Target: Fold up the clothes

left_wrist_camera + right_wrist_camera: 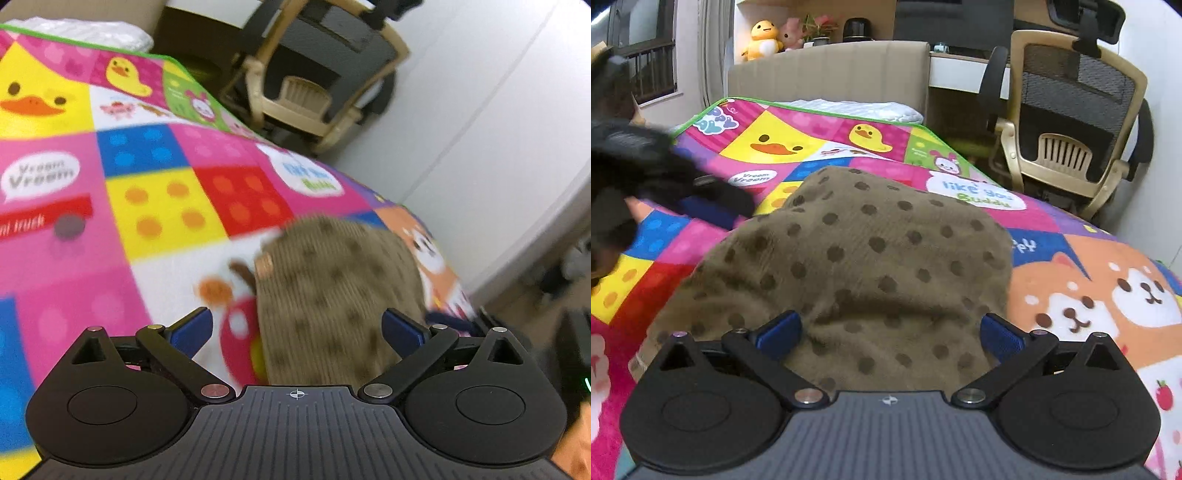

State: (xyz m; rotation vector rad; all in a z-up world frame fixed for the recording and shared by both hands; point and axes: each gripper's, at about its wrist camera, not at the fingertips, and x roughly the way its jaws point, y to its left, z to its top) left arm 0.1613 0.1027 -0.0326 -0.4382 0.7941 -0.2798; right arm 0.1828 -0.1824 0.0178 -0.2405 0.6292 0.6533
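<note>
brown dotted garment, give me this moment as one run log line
task: fold clothes | brown dotted garment: bunched on play mat | left gripper: open, empty | right gripper: open, empty, over garment

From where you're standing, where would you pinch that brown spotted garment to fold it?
Probably the near hem of the brown spotted garment, coming in low from the near side. It lies bunched on the colourful mat, and its rumpled near edge sits between the open right gripper fingers. The left gripper, also open, could take the opposite edge.
</note>
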